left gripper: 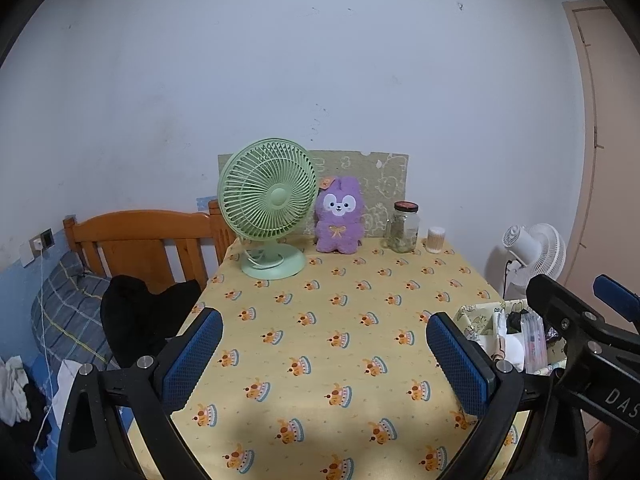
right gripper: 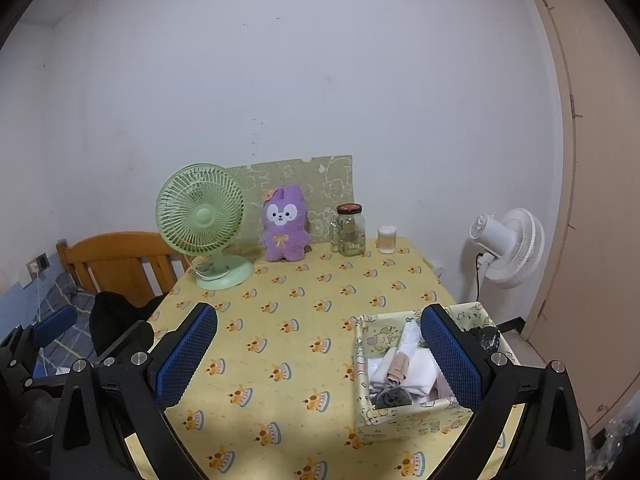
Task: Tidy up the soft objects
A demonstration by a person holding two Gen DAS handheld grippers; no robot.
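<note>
The bench (right gripper: 304, 320) wears a yellow cloth printed with small orange cake motifs and stands against a pale, scuffed wall (right gripper: 280, 80). A wooden headboard (right gripper: 116, 260) and a bed with a blue plaid cover (left gripper: 68, 312) lie at 9 o'clock of it, with a dark garment (left gripper: 136, 316) heaped at the bench's edge. A white standing fan (right gripper: 508, 248) stands on the floor at 3 o'clock, by a beige door (right gripper: 576, 160).

Along the far edge, at 12 o'clock, stand a green desk fan (right gripper: 202, 220), a purple plush bunny (right gripper: 284, 226), a glass jar (right gripper: 351, 230) with a dark lid and a small tub of cotton swabs (right gripper: 387, 239), backed by a green printed board (right gripper: 320, 184) leaning on the wall. The bunny sits upright, its long axis vertical, face turned toward the cameras.

The fabric storage box (right gripper: 400, 412) sits on the bench at 4 o'clock in the right wrist view, its long axis running from near to far, open side up. Inside lie pale folded cloths (right gripper: 416, 368), a grey soft item (right gripper: 390, 396) at the near end and something dark (right gripper: 486, 338) at the far corner.

The left tongs (left gripper: 324, 360) hover spread wide above the cloth, holding nothing. The right tongs (right gripper: 318, 356) are likewise spread wide and empty, the right-hand finger (right gripper: 452, 356) over the box.
</note>
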